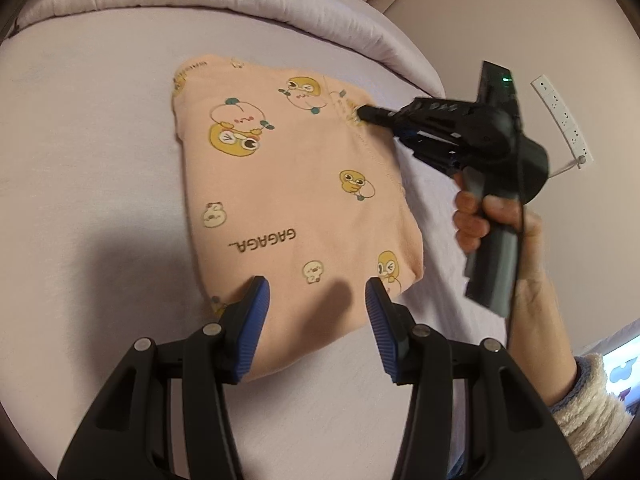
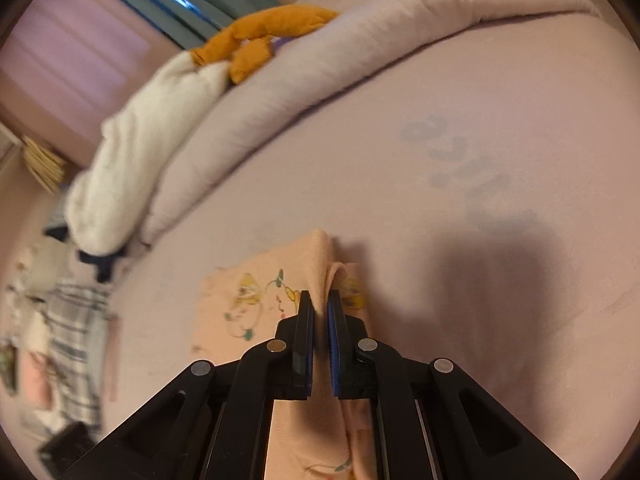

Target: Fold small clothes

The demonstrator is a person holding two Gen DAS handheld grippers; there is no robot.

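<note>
Left gripper (image 1: 316,312): black linkage arms, silver pivot pins, ribbed blue pads. Right gripper (image 2: 318,320): same build. Sleeve (image 1: 592,412), lower right: cream fleece, blue cuff.

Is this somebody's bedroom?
Most likely, yes. The peach garment lies on a wide bed sheet, a rolled-back duvet runs behind it, and curtains hang at the side.

- A folded garment (image 1: 296,200) is laid flat on the bed (image 1: 88,152).
- A rolled quilt (image 1: 224,4) is set behind it.
- Its far right corner is pinched by the right gripper (image 1: 362,113).
- Its near edge is straddled by the left gripper (image 1: 316,300).
</note>
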